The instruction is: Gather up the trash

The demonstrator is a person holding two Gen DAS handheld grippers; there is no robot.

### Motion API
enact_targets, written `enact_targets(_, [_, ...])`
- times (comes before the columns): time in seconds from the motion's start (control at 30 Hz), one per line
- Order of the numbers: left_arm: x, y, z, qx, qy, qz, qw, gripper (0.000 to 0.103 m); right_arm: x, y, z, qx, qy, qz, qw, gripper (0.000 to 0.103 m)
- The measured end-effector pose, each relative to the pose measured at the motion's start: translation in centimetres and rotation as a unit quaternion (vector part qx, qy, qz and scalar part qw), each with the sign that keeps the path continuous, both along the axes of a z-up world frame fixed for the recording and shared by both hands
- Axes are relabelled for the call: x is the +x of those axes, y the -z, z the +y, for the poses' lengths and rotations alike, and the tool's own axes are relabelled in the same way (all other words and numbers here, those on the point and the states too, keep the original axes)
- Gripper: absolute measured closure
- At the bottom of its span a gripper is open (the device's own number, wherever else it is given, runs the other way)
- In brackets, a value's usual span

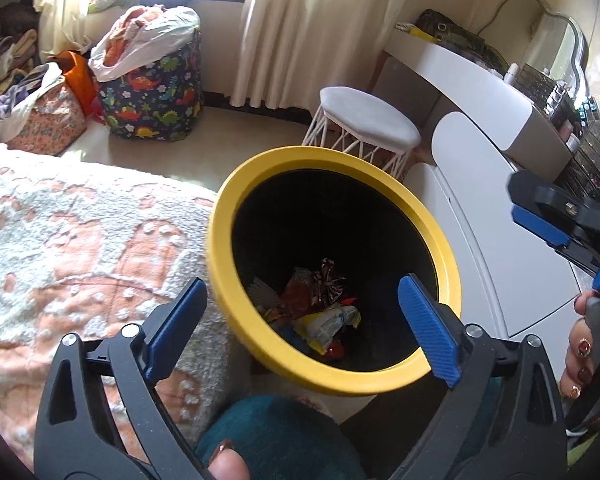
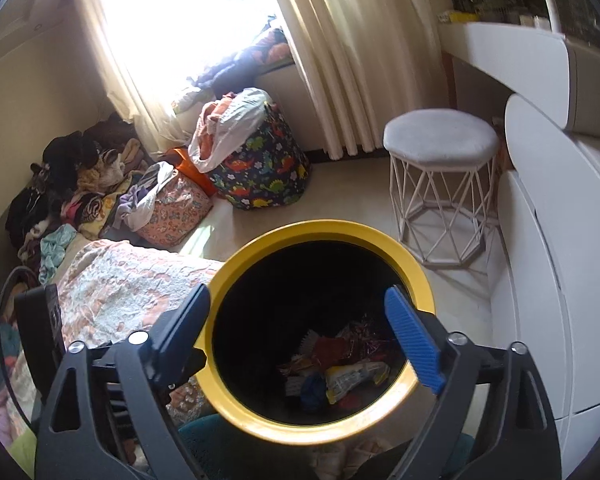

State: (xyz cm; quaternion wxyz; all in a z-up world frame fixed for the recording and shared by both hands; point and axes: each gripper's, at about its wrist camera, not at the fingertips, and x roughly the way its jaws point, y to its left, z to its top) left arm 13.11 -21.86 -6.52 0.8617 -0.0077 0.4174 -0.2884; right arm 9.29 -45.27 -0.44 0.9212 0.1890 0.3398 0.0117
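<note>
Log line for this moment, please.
left gripper: open, empty | right gripper: open, empty | yellow-rimmed bin: wrappers inside, below both

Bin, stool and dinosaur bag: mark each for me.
Bin (image 2: 243, 276): right wrist view, upper left of the yellow rim.
Stool (image 2: 440, 136): right wrist view, middle of the grey seat.
Dinosaur bag (image 1: 155, 100): left wrist view, its printed side wall.
</note>
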Motion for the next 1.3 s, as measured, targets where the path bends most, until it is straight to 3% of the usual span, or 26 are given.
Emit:
enact_targets(0.1, [-0.4,-0.7,1.4,-0.002,-0.016,-0.008,0.9998,0.011,-1.3,-0.5,0.8,-0.008,0.001,-0.019,1.000,0.007])
enact_targets(0.47, [-2.9,-2.5,8.0,0.001,-0.097,-0.043,0.9943,0.011,-4.4,-1.6,3.5,-0.017,0.003,-0.067,0.998,0.007])
enact_targets(0.87, [-7.5,-4.0,14.9,0.007,-0.194,-0.125,0.9729,0.011,-8.6,-2.0,8.0,-0.065,0.001,-0.187,0.980,0.007])
enact_targets(1.3, [-9.3,-4.0,16.5,0.014,-0.213,-0.145,0.9662,0.011,-8.7,-1.6,8.7,-0.076,-0.002,-0.201,0.977,0.007])
